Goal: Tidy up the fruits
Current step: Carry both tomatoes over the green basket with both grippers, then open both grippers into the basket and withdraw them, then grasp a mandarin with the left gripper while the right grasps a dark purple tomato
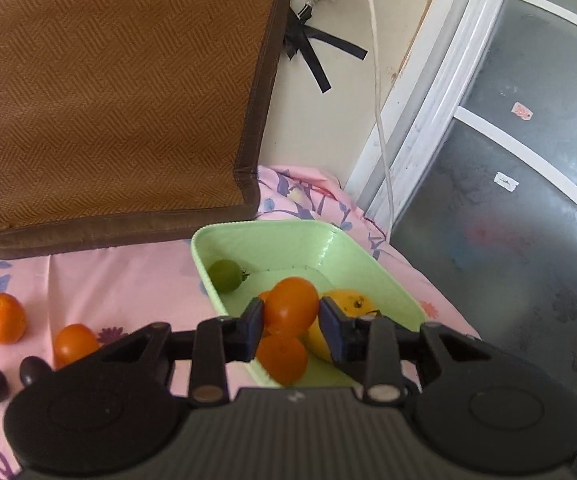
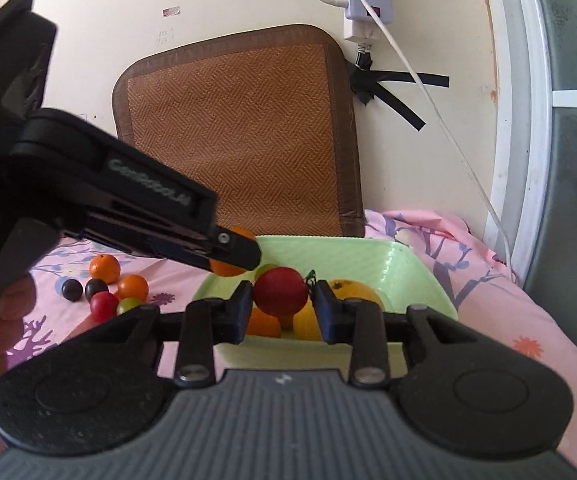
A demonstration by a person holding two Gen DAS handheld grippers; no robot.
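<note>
An orange fruit is clamped by the left gripper and a red fruit by the right gripper, both over the green tray, where several fruits are already gathered; others are left at nine o'clock on the cloth.

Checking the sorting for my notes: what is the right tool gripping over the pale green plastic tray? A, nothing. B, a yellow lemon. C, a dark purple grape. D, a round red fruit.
D: the right tool has its pads pressed on a round red fruit above the pale green plastic tray.
</note>
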